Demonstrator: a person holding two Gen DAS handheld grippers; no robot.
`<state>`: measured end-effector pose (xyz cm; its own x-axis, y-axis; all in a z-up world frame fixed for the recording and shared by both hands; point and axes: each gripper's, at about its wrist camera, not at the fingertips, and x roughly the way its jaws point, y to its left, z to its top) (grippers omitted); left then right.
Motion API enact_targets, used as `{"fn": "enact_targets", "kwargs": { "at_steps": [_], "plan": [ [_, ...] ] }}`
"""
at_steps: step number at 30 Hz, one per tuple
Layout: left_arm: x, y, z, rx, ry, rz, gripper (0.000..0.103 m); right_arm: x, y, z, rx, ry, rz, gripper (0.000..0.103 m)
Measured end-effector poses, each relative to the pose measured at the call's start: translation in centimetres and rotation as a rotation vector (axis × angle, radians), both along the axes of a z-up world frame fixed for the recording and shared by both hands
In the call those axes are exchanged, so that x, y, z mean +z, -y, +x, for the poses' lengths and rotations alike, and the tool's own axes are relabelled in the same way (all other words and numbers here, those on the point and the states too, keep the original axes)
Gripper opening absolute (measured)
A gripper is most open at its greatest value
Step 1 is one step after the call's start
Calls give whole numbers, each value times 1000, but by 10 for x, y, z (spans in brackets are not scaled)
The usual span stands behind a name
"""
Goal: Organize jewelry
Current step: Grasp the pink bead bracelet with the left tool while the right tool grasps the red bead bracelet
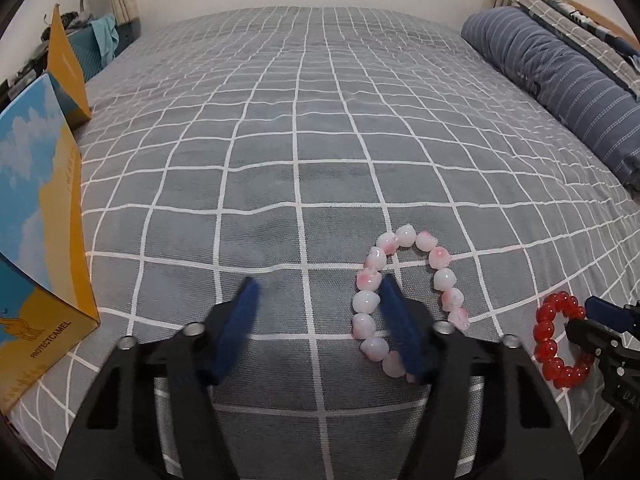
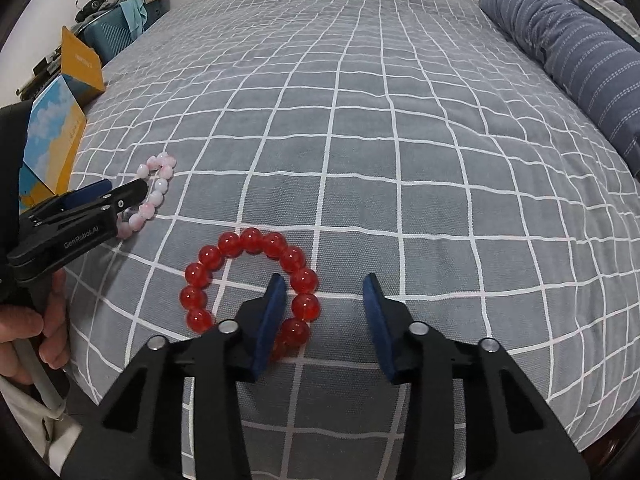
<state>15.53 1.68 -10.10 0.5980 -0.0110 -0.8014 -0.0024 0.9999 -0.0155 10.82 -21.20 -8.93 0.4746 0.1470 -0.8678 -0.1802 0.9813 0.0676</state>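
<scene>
The left gripper shows blurred finger pads, and its right pad covers part of the pink bracelet. In the right wrist view, the right gripper hides the red bracelet's near beads. The box and pillow run off the picture edges.
</scene>
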Motion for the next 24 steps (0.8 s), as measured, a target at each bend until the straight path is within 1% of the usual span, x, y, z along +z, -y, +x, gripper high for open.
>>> {"fn": "enact_targets", "kwargs": {
  "at_steps": [1,3,4,5,6,8,18,22,24],
  "plan": [
    [1,0,0,1,-1,-2,50,0,0,0,-1,-2,5,34],
    [2,-1,2,-4,-7,-1,37,0,0,0,-2,-3,7,28],
    [2,-1,3,-9,-11,-4,34,0,0,0,-2,-3,9,26],
    [3,0,3,-10,-14,-8,27,0,0,0,-2,-6,17,19],
    [4,0,3,-10,-17,-12,19,0,0,0,-3,-7,25,15],
    [5,-1,3,-8,-21,-14,12,0,-1,0,-11,-4,27,15],
    [15,3,-3,-32,-24,-29,12,6,1,-2,-40,9,45,13],
    [25,2,-6,-43,-14,-59,12,11,3,-2,-48,16,59,13],
    [30,1,-8,-45,-4,-59,12,14,2,-3,-52,21,62,13]
  ]
}}
